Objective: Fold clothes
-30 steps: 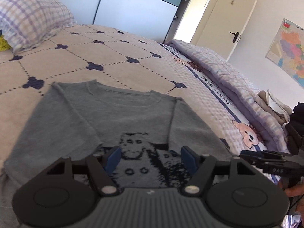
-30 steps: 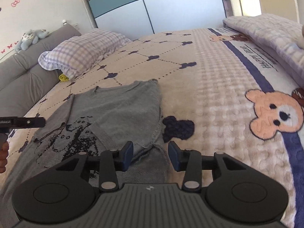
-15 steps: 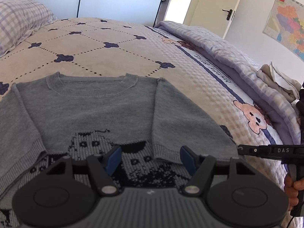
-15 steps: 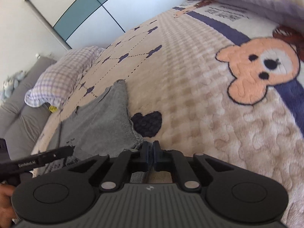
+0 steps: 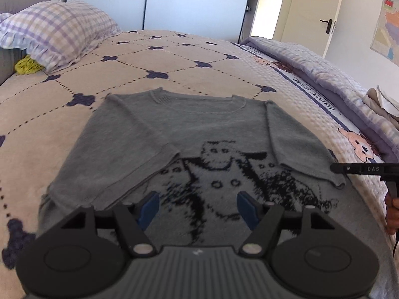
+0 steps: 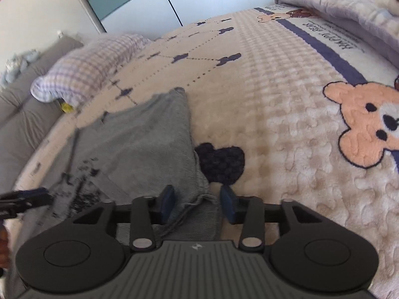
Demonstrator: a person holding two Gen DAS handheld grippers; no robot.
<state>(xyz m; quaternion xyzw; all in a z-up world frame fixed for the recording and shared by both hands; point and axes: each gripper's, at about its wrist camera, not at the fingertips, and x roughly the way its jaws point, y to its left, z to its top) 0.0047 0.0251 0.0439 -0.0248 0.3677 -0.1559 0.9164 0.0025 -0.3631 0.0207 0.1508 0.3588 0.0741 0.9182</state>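
Note:
A grey knit sweater point(image 5: 199, 137) with a black pattern lies flat on the bed, both sleeves folded in over its front. My left gripper point(image 5: 198, 210) is open and empty, hovering over the sweater's lower middle. The sweater also shows in the right wrist view point(image 6: 139, 149). My right gripper point(image 6: 197, 205) is open, its jaws either side of the folded right sleeve's cuff point(image 6: 199, 196) at the sweater's right edge. The right gripper's tip shows in the left wrist view point(image 5: 361, 169) beside that cuff.
The bed has a beige quilted blanket point(image 5: 174, 59) with dark clover marks and bear pictures point(image 6: 366, 124). A checked pillow point(image 5: 57, 30) lies at the head. A lilac duvet point(image 5: 336, 79) and folded clothes point(image 5: 384, 104) lie along the right side.
My right gripper was shut half a second ago and is now open around the sleeve cuff. My left gripper drew back and swung left; more of the sweater and the pillow show.

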